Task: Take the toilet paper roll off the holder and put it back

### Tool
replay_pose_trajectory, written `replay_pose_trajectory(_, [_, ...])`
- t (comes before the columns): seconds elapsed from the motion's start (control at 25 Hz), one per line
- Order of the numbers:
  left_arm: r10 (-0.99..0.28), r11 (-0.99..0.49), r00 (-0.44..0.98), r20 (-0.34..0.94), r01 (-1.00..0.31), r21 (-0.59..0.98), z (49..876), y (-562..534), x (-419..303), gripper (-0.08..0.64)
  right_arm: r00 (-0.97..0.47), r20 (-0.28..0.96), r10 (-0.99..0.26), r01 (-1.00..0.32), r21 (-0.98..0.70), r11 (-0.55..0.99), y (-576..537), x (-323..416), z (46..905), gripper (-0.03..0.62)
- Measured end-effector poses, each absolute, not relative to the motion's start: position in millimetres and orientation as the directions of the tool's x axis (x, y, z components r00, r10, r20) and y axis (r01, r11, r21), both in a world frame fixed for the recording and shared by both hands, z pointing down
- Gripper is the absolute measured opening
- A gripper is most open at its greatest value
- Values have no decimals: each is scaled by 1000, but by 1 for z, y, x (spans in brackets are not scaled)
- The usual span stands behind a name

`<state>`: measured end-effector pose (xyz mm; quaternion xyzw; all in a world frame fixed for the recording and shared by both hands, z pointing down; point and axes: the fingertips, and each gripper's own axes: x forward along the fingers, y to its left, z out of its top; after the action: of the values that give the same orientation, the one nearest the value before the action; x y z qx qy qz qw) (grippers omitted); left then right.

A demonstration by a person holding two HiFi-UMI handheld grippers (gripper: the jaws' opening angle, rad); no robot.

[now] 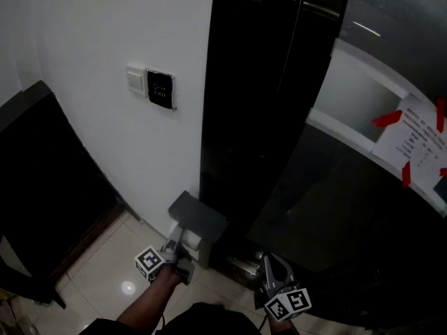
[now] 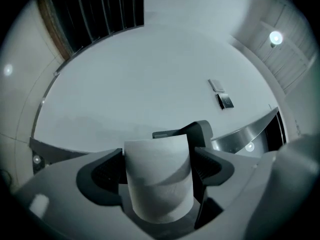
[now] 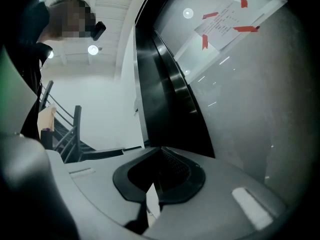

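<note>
**Open jaws bracket toilet roll at wall holder**

The left gripper [image 2: 159, 158] stands wide open around the toilet paper roll [image 2: 157, 189]; its dark ribbed pads [image 2: 209, 165] sit just beside the roll's sides and do not visibly press on it. The roll is a soft white cylinder with a faintly textured wrap; it sits under the flat grey lid of the holder [image 1: 198, 216], low on a smooth white wall [image 1: 84, 40] above pale, glossy floor tiles [image 1: 105, 267]. The right gripper [image 3: 158, 178] hangs well apart to the right, jaws closed together with nothing between them, in front of a glossy black panel [image 1: 265, 82]. The marker cube [image 1: 149, 262] on the left gripper bears black-and-white square patterns. Higher on the wall, a white switch plate [image 1: 136, 80] sits against a black card reader [image 1: 160, 89]; the reader's pale marks are too small to read. A white printed notice [image 1: 415, 142], fixed with strips of red tape [image 1: 386, 119], hangs at the right; its lines of print are illegible.
</note>
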<state>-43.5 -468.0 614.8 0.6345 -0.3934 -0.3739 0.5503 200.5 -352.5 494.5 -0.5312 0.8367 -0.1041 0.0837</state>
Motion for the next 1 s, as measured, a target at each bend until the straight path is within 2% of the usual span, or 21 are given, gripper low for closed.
replay_pose_trajectory(0.16, [-912,-79,402,-88,38,996,606,-476,-30,431,-393,-19,-919,-884,-268,384,-349,217,497,14])
replay_pose_trajectory(0.28, [-912,-81,400,-90,40,996,610,-480,-30,431,-373,-14,-928,-892,-269,363,-347,227,499,14])
replay_pose_trajectory(0.44, [-912,-89,391,-126,111,990,603,-477,-23,425,-363,-9,-932,-895,-273,352,-346,234,501,14])
replay_pose_trajectory(1.0, [-865,-92,479,-152,146,985,599,-455,24,422,-353,-22,-935,-895,-285,344,-340,244,503,14])
